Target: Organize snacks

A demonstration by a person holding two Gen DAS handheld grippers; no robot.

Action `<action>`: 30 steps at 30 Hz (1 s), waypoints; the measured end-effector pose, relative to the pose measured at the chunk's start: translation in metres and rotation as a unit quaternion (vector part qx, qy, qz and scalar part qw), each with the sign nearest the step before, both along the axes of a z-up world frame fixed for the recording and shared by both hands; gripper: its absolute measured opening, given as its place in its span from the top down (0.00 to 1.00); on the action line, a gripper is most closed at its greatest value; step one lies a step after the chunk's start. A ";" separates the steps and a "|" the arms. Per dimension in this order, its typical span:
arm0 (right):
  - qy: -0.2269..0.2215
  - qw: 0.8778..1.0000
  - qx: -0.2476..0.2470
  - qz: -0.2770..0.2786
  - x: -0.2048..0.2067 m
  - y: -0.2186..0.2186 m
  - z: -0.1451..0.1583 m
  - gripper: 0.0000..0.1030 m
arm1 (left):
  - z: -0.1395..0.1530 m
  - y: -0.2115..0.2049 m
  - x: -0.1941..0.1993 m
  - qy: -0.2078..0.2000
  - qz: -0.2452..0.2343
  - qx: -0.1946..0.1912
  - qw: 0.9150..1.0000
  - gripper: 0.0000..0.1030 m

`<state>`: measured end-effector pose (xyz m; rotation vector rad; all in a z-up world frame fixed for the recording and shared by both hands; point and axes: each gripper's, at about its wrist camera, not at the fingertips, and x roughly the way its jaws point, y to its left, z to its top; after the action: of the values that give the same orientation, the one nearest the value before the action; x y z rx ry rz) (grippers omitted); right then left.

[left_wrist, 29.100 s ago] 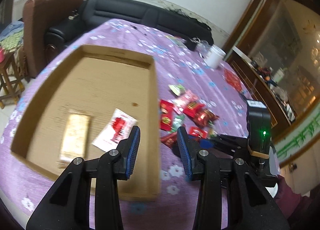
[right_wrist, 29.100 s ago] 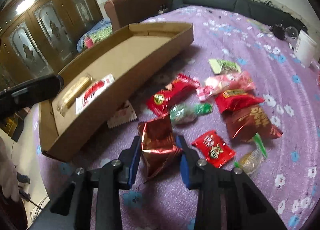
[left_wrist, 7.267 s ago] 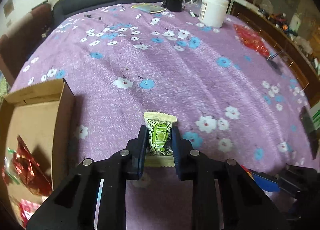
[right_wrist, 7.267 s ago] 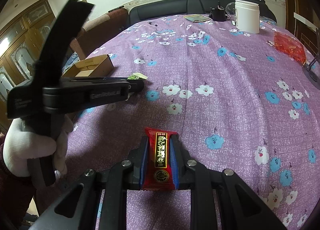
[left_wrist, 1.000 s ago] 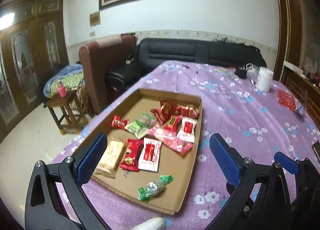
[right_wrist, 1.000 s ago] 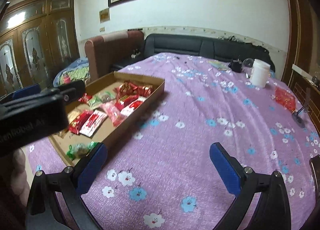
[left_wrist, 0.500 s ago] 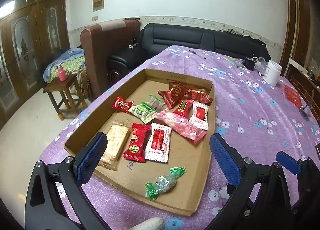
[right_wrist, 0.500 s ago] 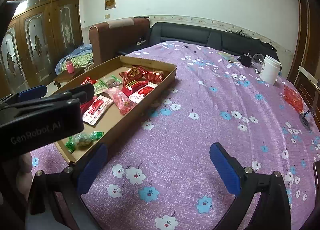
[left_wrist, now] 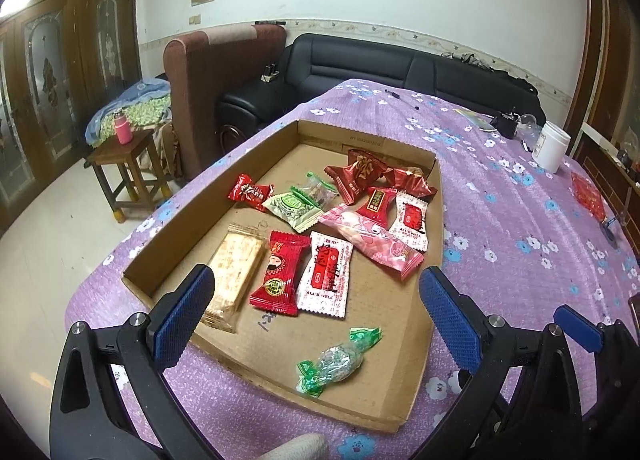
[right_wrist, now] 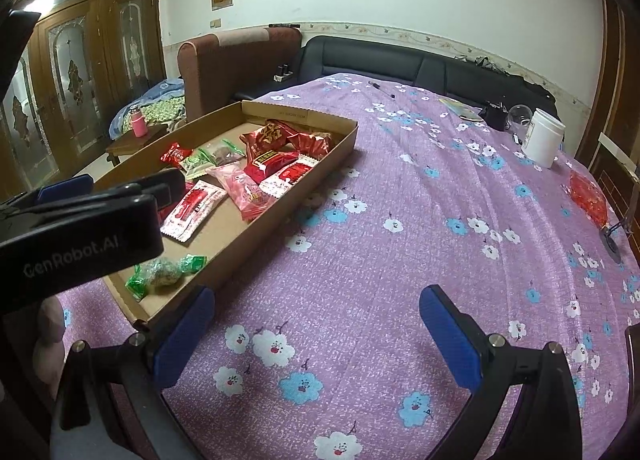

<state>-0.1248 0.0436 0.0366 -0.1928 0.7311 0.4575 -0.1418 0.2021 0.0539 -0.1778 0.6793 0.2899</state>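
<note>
Presently, catalogue of snacks, all lying inside the cardboard tray [left_wrist: 434, 227], which is resting on the desk [right_wrist: 400, 219] under a purple flowered cloth.

- Green-ended twist-wrapped candy [left_wrist: 338, 360]: sitting alone near the tray's front edge, apart from the rest.
- Tan wafer bar [left_wrist: 234, 272], red sachet [left_wrist: 280, 274], white-and-red sachet [left_wrist: 326, 276]: lying side by side behind the candy.
- Pink pack [left_wrist: 372, 240], green pack [left_wrist: 294, 205], further red packs: overlapping toward the tray's far wall.

No snack is showing on the cloth outside the tray, so the sorting is looking finished or nearly so.

Handling, as judged: every item is appearing light, soft and crinkly, with slick film; the wafer is probably brittle. Crimped end seams or the narrow middle are offering the surest hold, with gentle pressure.

Left claw [left_wrist: 316, 314]: hanging above the tray's front, spread wide, gripping nothing.
Right claw [right_wrist: 316, 330]: hanging over bare cloth beside the tray, likewise spread wide and carrying nothing.

White jar [right_wrist: 542, 137]: standing well beyond the tray.
</note>
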 end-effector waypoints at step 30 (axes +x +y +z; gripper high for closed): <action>0.030 1.000 0.003 -0.005 0.003 0.000 -0.008 0.00 | -0.004 -0.009 0.002 0.016 -0.020 -0.007 1.000 0.00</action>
<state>-0.1223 0.0437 0.0291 -0.1701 0.7890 0.4581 -0.1401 0.1931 0.0500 -0.1725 0.7150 0.2511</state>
